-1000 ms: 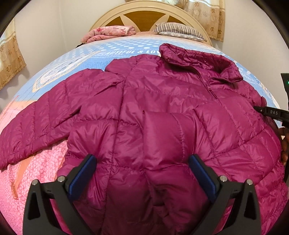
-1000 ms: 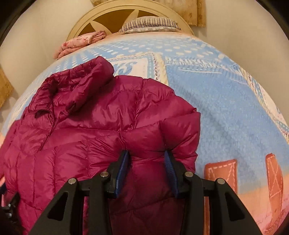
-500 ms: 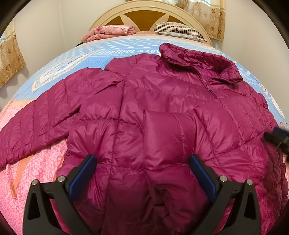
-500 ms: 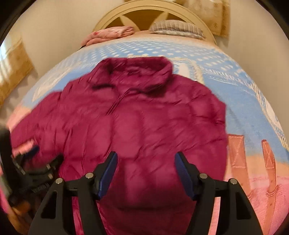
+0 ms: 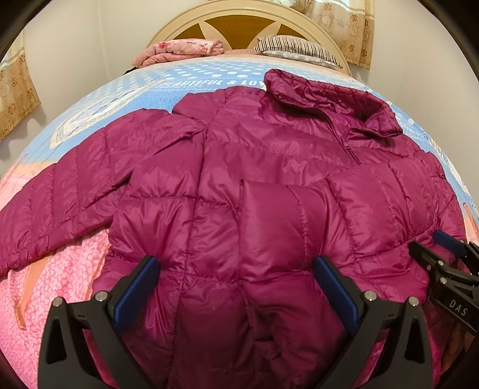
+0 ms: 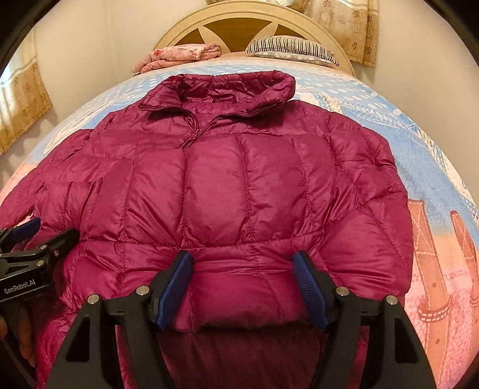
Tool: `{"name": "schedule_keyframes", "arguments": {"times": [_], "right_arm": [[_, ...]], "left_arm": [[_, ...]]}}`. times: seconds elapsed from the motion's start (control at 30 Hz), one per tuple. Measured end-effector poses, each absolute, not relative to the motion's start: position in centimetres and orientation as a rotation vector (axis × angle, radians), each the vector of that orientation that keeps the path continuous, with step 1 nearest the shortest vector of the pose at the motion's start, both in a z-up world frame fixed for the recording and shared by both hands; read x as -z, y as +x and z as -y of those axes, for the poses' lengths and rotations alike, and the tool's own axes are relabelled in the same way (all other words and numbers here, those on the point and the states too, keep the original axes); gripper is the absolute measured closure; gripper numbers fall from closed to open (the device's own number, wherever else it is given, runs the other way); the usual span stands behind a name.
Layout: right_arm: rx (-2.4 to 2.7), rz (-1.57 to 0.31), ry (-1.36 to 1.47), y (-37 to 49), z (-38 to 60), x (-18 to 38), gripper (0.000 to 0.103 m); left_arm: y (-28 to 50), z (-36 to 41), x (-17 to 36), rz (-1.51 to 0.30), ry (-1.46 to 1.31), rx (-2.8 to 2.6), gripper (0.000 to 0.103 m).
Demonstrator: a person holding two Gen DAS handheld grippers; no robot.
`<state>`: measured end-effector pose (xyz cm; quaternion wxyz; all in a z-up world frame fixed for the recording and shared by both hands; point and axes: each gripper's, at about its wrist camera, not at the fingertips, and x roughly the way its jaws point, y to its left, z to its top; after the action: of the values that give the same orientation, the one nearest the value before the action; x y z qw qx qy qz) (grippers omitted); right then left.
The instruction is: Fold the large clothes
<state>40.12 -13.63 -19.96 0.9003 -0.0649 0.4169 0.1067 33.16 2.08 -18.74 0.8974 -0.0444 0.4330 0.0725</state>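
Both grippers spread wide over a magenta puffer jacket on the bed.

The left gripper (image 5: 236, 294) has its blue-padded jaws wide apart with nothing between them, hovering over the jacket's near hem. The right gripper (image 6: 244, 288) is released too, jaws apart over the folded-in sleeve at the near edge; can't tell if the pads touch the fabric. The jacket (image 5: 254, 185) lies flat, front up, on the blanket (image 6: 419, 155), long axis running near to far, collar (image 6: 221, 89) toward the far headboard (image 5: 242, 27). Shiny, slick quilted fabric, puffy stitched panels. One sleeve (image 5: 60, 191) stretches out left, the other is folded over the front. The blanket is fuzzy, blue far, pink near.
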Motion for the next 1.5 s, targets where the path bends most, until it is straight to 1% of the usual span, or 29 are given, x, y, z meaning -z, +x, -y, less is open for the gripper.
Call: {"name": "schedule_keyframes", "arguments": {"times": [0.37, 0.47, 0.6, 0.73, 0.9, 1.0, 1.13, 1.33, 1.37, 1.4, 1.47, 1.5], "right_arm": [[-0.22, -0.858, -0.136, 40.0, 13.7, 19.9, 0.032], [-0.223, -0.853, -0.13, 40.0, 13.7, 19.9, 0.032], [-0.224, -0.849, -0.126, 39.9, 13.8, 19.9, 0.032], [-0.224, -0.846, -0.124, 39.9, 13.8, 19.8, 0.032], [-0.223, -0.844, -0.127, 39.9, 13.8, 19.8, 0.032], [-0.219, -0.841, -0.134, 39.8, 13.7, 19.8, 0.032], [-0.218, -0.841, -0.137, 39.8, 13.6, 19.8, 0.032], [-0.219, -0.84, -0.135, 39.8, 13.7, 19.8, 0.032], [-0.22, -0.84, -0.134, 39.8, 13.7, 19.8, 0.032], [-0.22, -0.84, -0.134, 39.8, 13.7, 19.8, 0.032], [-0.22, -0.84, -0.133, 39.7, 13.7, 19.8, 0.032], [-0.219, -0.84, -0.134, 39.7, 13.7, 19.8, 0.032]], "left_arm": [[33.6, -2.1, 18.7, -0.924, -0.096, -0.131, 0.0], [33.0, -2.7, 17.6, -0.939, -0.113, -0.112, 0.0], [30.4, -5.0, 15.2, -0.878, -0.109, -0.135, 0.0], [27.7, -10.5, 13.6, -0.833, -0.092, -0.228, 0.0], [25.2, -21.3, 13.8, -0.834, -0.148, -0.447, 0.0], [23.8, -27.7, 14.5, -0.821, -0.238, -0.581, 0.0], [23.4, -31.9, 15.8, -0.798, -0.376, -0.579, 0.002], [24.3, -32.3, 18.1, -0.811, -0.481, -0.519, 0.025], [24.5, -32.0, 18.6, -0.816, -0.482, -0.512, 0.036], [24.6, -32.1, 18.7, -0.809, -0.486, -0.497, 0.058], [24.7, -32.1, 18.4, -0.788, -0.479, -0.471, 0.076], [24.4, -32.0, 18.0, -0.773, -0.471, -0.462, 0.088]]}}
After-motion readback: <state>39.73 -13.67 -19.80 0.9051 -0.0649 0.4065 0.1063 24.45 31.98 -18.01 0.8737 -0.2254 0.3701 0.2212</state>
